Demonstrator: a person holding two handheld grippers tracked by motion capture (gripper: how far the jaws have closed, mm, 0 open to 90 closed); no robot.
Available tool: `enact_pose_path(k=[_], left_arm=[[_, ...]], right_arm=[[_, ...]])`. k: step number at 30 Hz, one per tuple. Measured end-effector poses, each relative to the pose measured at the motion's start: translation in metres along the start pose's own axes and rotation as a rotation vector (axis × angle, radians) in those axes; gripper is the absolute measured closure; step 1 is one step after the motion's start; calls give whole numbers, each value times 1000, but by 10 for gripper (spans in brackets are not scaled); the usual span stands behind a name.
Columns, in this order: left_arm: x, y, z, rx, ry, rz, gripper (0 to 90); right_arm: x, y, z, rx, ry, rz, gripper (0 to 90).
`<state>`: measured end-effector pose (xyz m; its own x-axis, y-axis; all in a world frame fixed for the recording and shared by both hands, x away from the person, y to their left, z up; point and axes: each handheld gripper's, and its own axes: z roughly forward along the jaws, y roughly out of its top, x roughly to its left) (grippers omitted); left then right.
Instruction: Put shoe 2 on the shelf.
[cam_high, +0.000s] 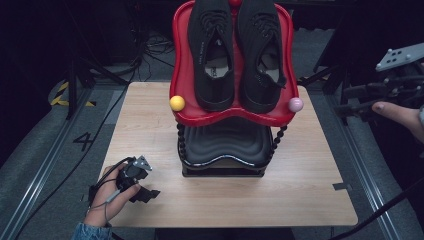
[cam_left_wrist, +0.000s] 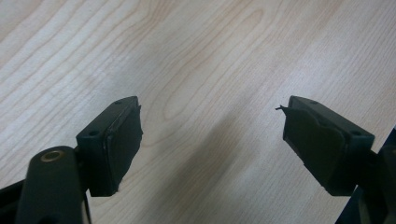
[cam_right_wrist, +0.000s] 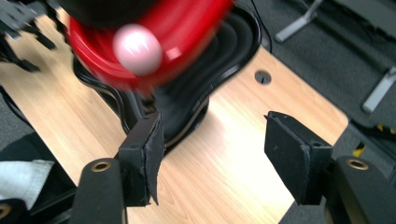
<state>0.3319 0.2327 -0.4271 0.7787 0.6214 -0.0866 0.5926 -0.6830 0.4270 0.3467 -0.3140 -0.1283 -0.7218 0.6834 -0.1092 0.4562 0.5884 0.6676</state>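
Black shoes (cam_high: 235, 52) sit on the red rack tier (cam_high: 182, 75), my right gripper (cam_right_wrist: 212, 158) and left gripper (cam_left_wrist: 210, 140) both gaping empty; a careless swing could knock the rack over.

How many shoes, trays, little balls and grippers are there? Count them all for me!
Black shoes: 2, the left shoe and the right shoe
Trays: 2, the red tray and the black tray
Knob balls: 2, the yellow ball and the pink ball
Grippers: 2, the left gripper and the right gripper
Total: 8

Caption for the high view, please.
Pair of black shoes on red rack tray; open left gripper rests on wooden table.
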Motion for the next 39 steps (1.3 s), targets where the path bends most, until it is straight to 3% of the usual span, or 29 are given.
enact_pose_path(k=[9, 16, 23, 28, 33, 39], left_arm=[[2, -2, -2, 0, 8, -8, 200], [3, -5, -2, -4, 0, -20, 200], [2, -7, -5, -10, -5, -5, 193], [3, -8, -7, -22, 2, -16, 196], [2, -6, -7, -22, -3, 1, 194], [1, -6, -8, -33, -5, -1, 195]], right_arm=[[-20, -40, 29, 56, 2, 59, 383], [-26, -65, 53, 111, 13, 95, 379], [-35, -93, 78, 159, 20, 135, 374], [-37, -117, 97, 200, 49, 166, 371], [-36, -142, 119, 215, 86, 195, 360], [-29, -166, 142, 228, 130, 173, 360]])
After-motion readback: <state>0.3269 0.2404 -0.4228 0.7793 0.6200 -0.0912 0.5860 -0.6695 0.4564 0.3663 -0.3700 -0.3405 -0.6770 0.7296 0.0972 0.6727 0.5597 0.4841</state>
